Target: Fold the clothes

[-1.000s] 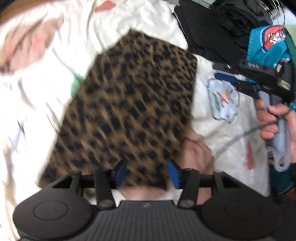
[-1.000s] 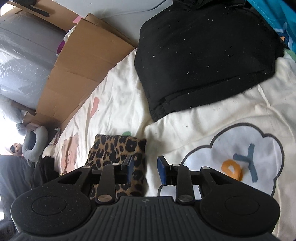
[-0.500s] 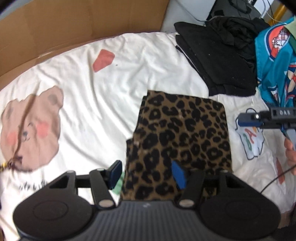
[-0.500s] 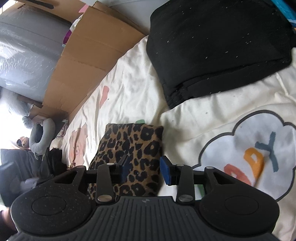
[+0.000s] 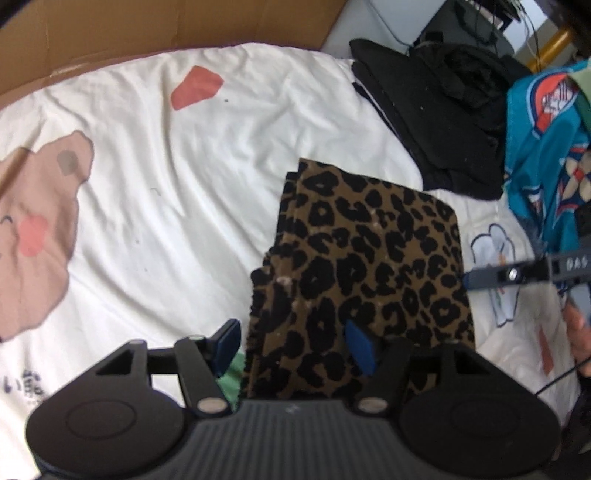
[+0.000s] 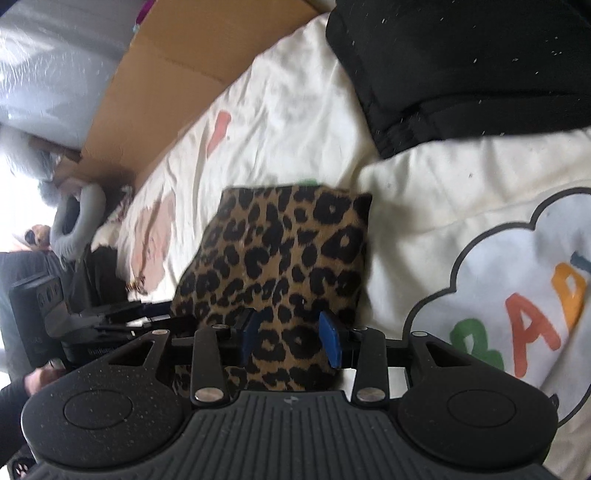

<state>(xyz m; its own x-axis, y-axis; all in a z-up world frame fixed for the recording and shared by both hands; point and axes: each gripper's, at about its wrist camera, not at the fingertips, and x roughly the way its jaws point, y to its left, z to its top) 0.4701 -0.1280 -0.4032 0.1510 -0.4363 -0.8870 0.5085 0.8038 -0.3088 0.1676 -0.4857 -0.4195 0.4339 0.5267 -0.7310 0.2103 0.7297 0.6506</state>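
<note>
A folded leopard-print cloth (image 5: 369,266) lies flat on the white sheet (image 5: 203,184). My left gripper (image 5: 293,345) is open and hovers over the cloth's near left edge, which runs between its fingers without touching the pads. In the right wrist view the same cloth (image 6: 280,251) fills the middle. My right gripper (image 6: 291,338) hangs over its near end, jaws opening, with cloth below the gap and the pads not pressing on it. One right-gripper finger (image 5: 491,277) reaches in beside the cloth's right edge.
A pile of black clothes (image 5: 436,122) (image 6: 461,66) sits beyond the leopard cloth. A teal printed garment (image 5: 546,147) lies far right. A cardboard wall (image 5: 147,29) borders the bed's far side. The sheet carries bear (image 5: 37,221) and cloud (image 6: 517,314) prints.
The left gripper has drawn back from the cloth, which now shows whole and folded, and its jaws have widened. The right gripper has slid over the cloth's end with its jaws spreading.
</note>
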